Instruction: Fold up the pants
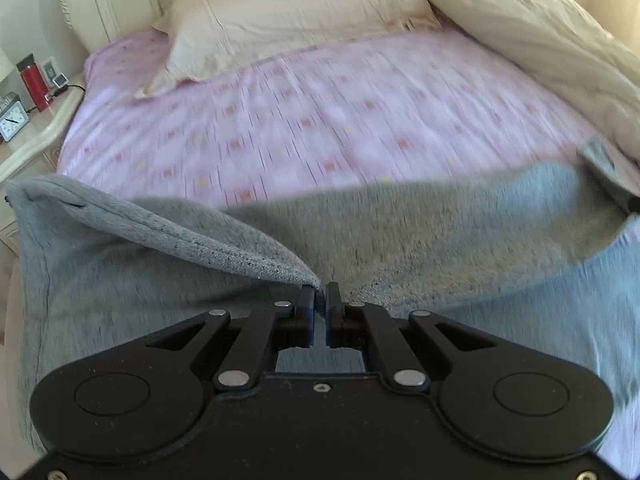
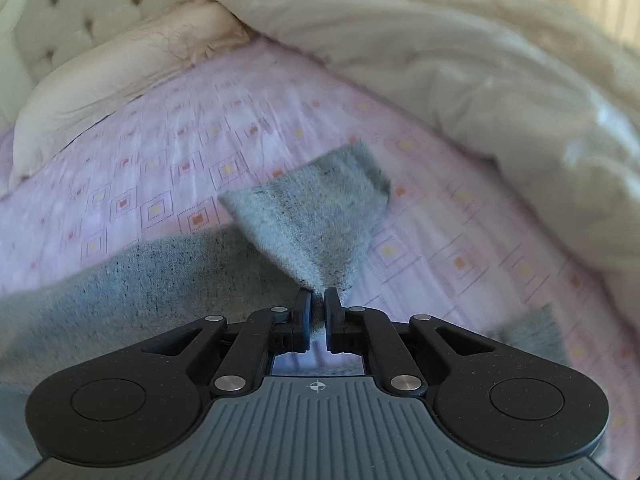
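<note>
left hand-held gripper [image 1: 320, 295] is pinched tight on a fold of the grey pants [image 1: 400, 236], cloth bunched between its jaws and rising in a ridge up and to the left of the tips. the rest of the pants spreads under and ahead of the gripper, across the near part of the bed [image 1: 320, 120], over a pink patterned sheet. right hand-held gripper [image 2: 319, 300] is nearly closed, clamped on another bit of the pants [image 2: 312, 220]; a grey flap fans out just ahead of its tips and more grey cloth lies to its left. cream pillow [image 1: 288, 20] sits well ahead of the left gripper, duvet [image 2: 460, 60] ahead and right of the right one. nightstand [image 1: 36, 132] far left with clock [image 1: 12, 120] and red bottle [image 1: 34, 80]. both views motion-blurred.
</note>
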Action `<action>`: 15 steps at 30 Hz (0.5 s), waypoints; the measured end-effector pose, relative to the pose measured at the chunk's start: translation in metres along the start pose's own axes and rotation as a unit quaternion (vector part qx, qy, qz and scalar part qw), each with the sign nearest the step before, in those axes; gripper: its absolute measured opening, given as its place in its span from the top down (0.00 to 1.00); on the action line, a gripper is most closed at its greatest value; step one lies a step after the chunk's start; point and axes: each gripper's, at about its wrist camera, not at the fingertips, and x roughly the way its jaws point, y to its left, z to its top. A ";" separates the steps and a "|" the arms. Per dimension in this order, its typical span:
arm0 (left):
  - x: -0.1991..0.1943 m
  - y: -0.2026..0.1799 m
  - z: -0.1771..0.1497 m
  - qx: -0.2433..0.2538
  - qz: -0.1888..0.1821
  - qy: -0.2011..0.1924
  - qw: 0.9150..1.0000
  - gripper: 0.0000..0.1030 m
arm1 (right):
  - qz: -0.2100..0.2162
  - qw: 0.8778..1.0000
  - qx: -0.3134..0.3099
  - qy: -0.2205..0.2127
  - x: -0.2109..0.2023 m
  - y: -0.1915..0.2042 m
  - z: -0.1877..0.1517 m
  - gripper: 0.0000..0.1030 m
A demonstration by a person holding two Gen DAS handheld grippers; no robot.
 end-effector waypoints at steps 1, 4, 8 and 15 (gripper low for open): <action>-0.001 -0.001 -0.004 0.000 -0.001 0.002 1.000 0.94 | -0.015 0.999 -0.025 -0.018 -0.004 0.007 -0.002 0.85; -0.007 -0.003 -0.012 0.001 -0.002 -0.002 1.000 0.94 | -0.052 0.988 -0.122 -0.072 -0.008 0.035 -0.004 0.77; -0.005 -0.008 -0.011 0.011 0.001 -0.002 1.000 0.94 | -0.048 0.975 -0.191 -0.100 0.009 0.066 -0.002 0.77; 0.002 -0.006 -0.017 0.006 0.002 0.009 1.000 0.94 | -0.098 0.956 -0.268 -0.076 0.051 0.095 -0.011 0.77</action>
